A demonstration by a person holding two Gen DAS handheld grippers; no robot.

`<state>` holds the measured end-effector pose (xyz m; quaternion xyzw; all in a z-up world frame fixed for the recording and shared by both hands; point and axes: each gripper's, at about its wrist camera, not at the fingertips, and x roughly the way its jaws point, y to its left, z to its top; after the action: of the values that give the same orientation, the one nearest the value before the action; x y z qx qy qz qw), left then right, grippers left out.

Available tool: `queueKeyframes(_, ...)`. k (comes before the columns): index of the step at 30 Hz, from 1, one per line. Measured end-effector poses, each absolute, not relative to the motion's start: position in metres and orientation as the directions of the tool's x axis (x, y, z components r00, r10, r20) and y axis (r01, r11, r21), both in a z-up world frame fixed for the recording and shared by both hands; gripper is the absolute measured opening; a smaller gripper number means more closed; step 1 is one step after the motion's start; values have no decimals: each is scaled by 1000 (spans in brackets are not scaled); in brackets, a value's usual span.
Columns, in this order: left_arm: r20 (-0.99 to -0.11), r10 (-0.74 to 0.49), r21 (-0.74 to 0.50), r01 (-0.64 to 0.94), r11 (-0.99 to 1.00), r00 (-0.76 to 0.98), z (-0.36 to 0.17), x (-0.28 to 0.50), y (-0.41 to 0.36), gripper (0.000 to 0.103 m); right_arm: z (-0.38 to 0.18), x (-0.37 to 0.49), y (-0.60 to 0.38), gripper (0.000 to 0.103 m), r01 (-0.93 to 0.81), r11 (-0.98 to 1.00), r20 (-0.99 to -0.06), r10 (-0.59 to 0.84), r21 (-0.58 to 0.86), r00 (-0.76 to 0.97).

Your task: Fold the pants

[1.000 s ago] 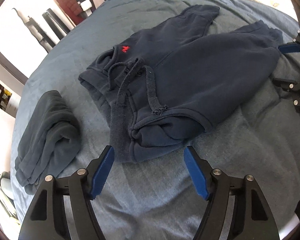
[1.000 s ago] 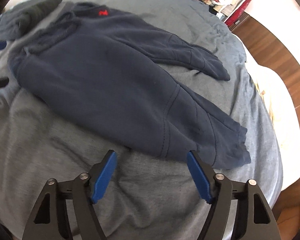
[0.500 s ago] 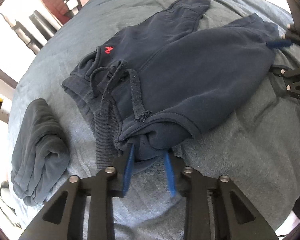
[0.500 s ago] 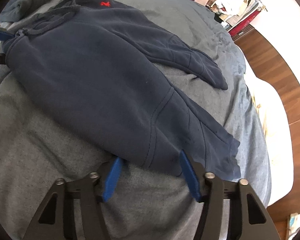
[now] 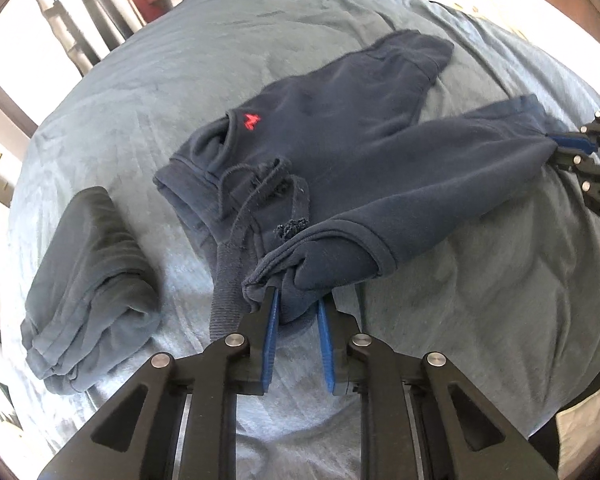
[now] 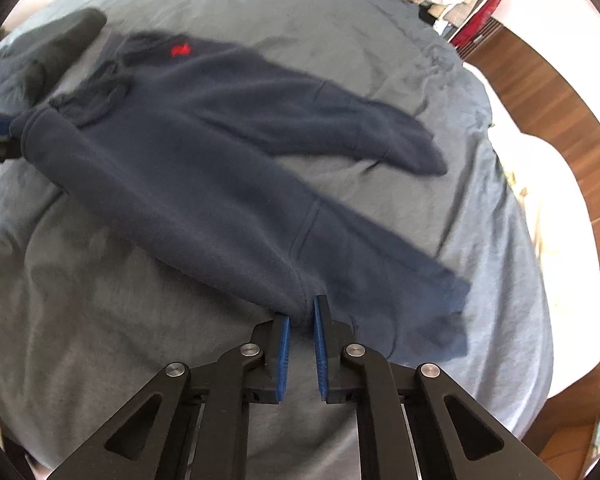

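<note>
Navy fleece pants [image 5: 340, 160] lie on grey-blue bed [image 5: 180, 60]; small red logo [image 5: 251, 121] near waistband, unreadable. Frayed drawstring [image 5: 260, 184]. Left tool [image 5: 296, 304] closing, pinching waistband corner. Right tool [image 6: 302, 320] clamped on leg edge. Folded dark garment [image 5: 88, 280] beside pants.

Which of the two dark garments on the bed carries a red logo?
The spread-out navy fleece pants, with the red logo by the waistband; the folded dark grey garment beside them is plain.
</note>
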<state>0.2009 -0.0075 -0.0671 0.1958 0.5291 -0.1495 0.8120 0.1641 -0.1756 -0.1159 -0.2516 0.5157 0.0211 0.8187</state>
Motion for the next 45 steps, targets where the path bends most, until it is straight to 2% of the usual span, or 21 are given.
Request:
queueKeyframes(7,-922,-54,115,405,907,383,-45,227,-6,19,-72,197,-182,10,-249,903,-843,-188,-350,504)
queueKeyframes(17,-920,-75,74,360,930,384,-27,279,3,19,-52,261,-183,10,-237,925,-855,-145,-295,499)
queueKeyframes(33,-902,-37,111,314,943,430,-49,361,16,18,-100,379,-173,10,-275,926,-889,-116,-258,442)
queueKeyframes(37,-906,-18,116,290,950,422,-59,382,21,11,-116,401,-171,10,-275,932,-903,-106,-237,417)
queueKeyframes(45,-910,1,123,267,956,415,-81,402,32,11,-135,435,-160,10,-285,929,-911,-109,-236,398)
